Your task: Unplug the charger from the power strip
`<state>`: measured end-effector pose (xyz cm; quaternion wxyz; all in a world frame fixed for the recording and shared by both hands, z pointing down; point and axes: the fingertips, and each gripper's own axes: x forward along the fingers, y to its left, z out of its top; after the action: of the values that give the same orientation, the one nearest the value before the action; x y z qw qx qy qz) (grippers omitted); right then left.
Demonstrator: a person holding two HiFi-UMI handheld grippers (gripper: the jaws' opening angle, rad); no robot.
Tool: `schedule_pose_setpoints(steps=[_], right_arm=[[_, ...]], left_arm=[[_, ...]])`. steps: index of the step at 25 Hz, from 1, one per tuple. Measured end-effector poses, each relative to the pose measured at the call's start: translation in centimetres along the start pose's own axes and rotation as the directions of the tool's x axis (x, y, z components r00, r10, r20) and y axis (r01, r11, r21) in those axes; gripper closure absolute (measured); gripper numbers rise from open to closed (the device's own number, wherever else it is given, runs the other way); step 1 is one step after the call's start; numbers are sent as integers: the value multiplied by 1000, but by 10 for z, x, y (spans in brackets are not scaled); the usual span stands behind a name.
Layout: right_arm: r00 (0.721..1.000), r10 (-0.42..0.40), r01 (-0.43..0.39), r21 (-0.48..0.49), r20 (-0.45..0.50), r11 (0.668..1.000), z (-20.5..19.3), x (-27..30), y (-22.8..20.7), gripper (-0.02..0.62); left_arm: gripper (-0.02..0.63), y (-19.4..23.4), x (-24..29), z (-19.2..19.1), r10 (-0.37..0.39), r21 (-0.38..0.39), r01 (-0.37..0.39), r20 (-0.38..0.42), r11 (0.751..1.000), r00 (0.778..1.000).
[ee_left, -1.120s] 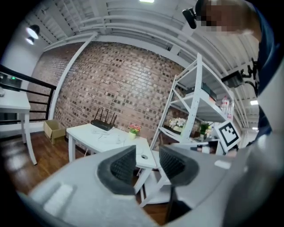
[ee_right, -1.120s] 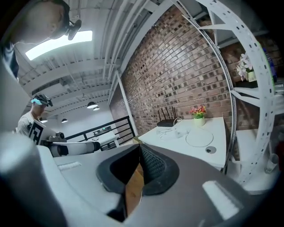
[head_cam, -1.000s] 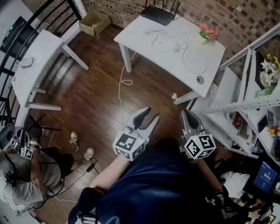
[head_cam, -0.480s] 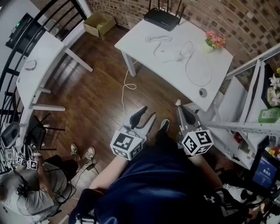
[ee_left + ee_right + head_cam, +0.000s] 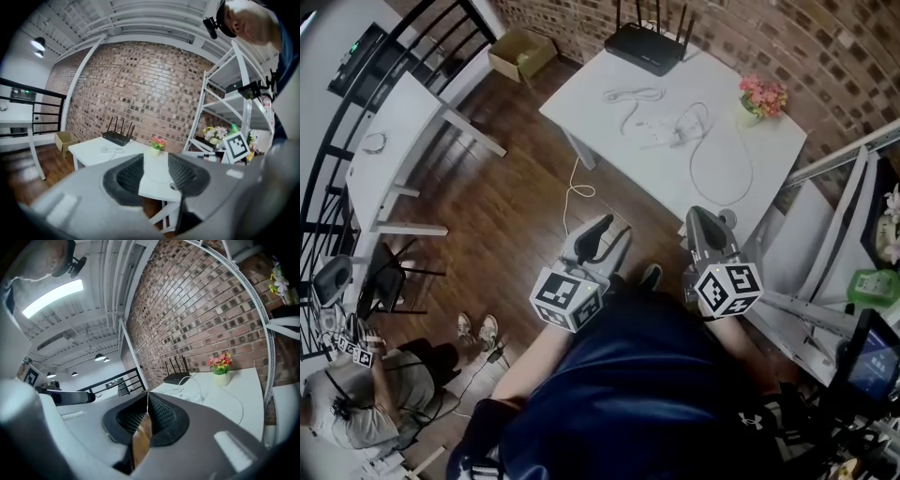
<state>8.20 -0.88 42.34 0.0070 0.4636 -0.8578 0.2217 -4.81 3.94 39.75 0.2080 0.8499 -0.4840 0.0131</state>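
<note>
A white power strip (image 5: pixel 659 132) with a white charger (image 5: pixel 684 122) plugged in lies on the white table (image 5: pixel 600 98), among loops of white cable (image 5: pixel 719 155). Both grippers hang in the air short of the table's near edge, apart from it. My left gripper (image 5: pixel 612 234) is open; the table (image 5: pixel 96 151) shows through the gap between its jaws (image 5: pixel 155 161). My right gripper (image 5: pixel 703 216) is shut, its tips meeting with nothing between them (image 5: pixel 148 397). In the right gripper view the cable and strip (image 5: pixel 185 380) lie ahead on the table.
A black router (image 5: pixel 645 45) stands at the table's far edge and a flower pot (image 5: pixel 761 97) at its right corner. A white shelf rack (image 5: pixel 834 234) stands at the right, a second white desk (image 5: pixel 389 141) at the left, a cardboard box (image 5: pixel 523 52) by the wall. A seated person (image 5: pixel 366 403) is at lower left.
Both grippers have moved forward toward the white table, which now lies closer ahead of them. Left jaws stay open and right jaws stay shut.
</note>
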Motion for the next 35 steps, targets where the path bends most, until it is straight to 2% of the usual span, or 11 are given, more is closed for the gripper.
schedule_pose_setpoints(steps=[7, 11, 14, 18, 22, 27, 32, 35], right_arm=[[996, -84, 84, 1, -32, 996, -3, 33, -35, 583], [989, -121, 122, -1, -79, 993, -4, 60, -53, 581], [982, -155, 150, -46, -113, 988, 1, 82, -67, 575], [956, -222, 208, -91, -190, 974, -9, 115, -87, 478], [926, -283, 247, -167, -251, 955, -26, 148, -105, 457], [901, -312, 257, -210, -300, 943, -45, 191, -128, 445], [875, -305, 224, -244, -376, 943, -71, 227, -148, 442], [854, -302, 212, -248, -423, 945, -87, 239, -156, 399]], left_arm=[[443, 31, 32, -7, -6, -34, 4, -55, 999, 998], [443, 57, 62, -8, -53, -56, 48, -83, 997, 995], [443, 79, 87, 0, -73, -23, 71, -81, 997, 994], [442, 111, 121, 3, -89, 26, 92, -109, 995, 990], [443, 144, 159, -11, -80, 133, 101, -152, 986, 985], [442, 155, 208, -38, -90, 184, 138, -246, 973, 965], [442, 163, 252, -69, -44, 257, 139, -343, 956, 938], [442, 167, 271, -89, -21, 275, 141, -396, 951, 918]])
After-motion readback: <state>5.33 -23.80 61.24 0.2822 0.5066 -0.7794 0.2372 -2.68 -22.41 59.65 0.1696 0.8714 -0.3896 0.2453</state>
